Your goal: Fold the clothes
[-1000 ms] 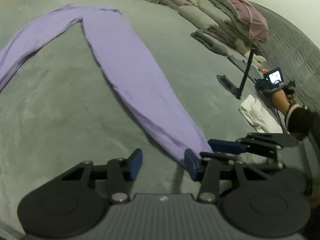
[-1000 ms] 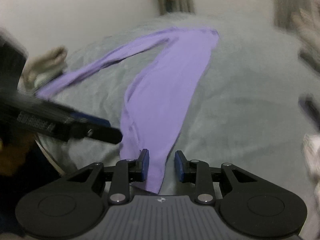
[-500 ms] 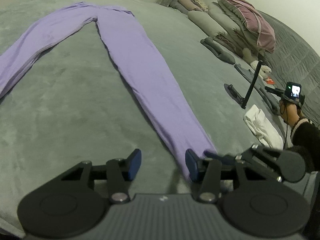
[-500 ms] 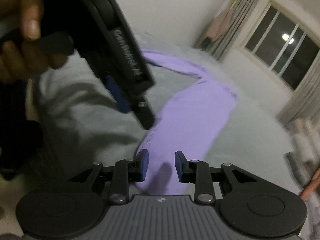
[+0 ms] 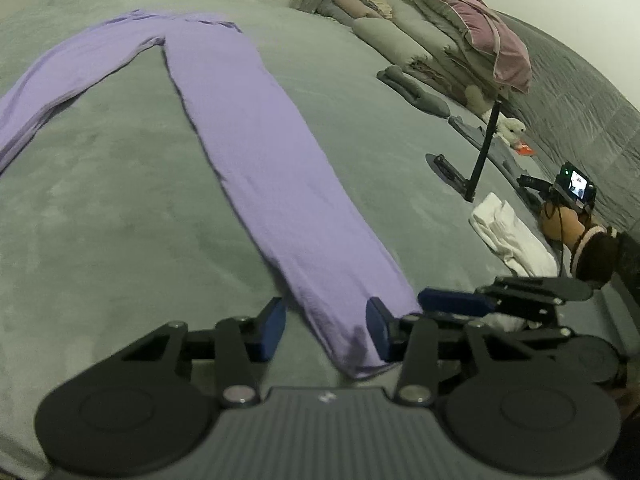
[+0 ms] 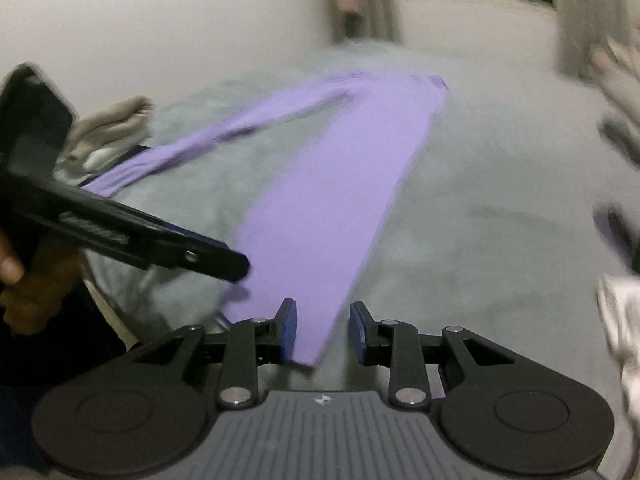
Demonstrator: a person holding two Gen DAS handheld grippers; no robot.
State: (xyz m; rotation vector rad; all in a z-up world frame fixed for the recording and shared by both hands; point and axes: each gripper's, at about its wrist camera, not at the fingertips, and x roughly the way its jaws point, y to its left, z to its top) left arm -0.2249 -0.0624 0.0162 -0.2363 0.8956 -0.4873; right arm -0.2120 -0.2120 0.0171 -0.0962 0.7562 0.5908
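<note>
Lilac leggings [image 5: 256, 144] lie flat on the grey bed cover [image 5: 100, 220], legs spread in a V. The near leg's cuff [image 5: 352, 344] lies between the fingers of my left gripper [image 5: 325, 332], whose jaws are closing. Its right pad touches the cloth edge and its left pad stands clear. My right gripper [image 6: 323, 334] hangs open over the same cuff [image 6: 308, 340], with the cloth's corner under the gap. A blue finger [image 5: 452, 304] of the right gripper reaches in beside the cuff. From the left, the left gripper's finger [image 6: 208, 252] points at the leg.
Stacked pillows and a pink cushion [image 5: 472, 40] line the bed's far right side. A black stand [image 5: 480, 152], a folded white cloth [image 5: 508, 236] and a hand with a small camera [image 5: 576, 188] are at the right. Beige clothes [image 6: 108, 124] lie on the left edge.
The left jaws have narrowed and the cuff now lies between them instead of by the right finger. The right view swung up close to the left gripper, then back down onto the cuff.
</note>
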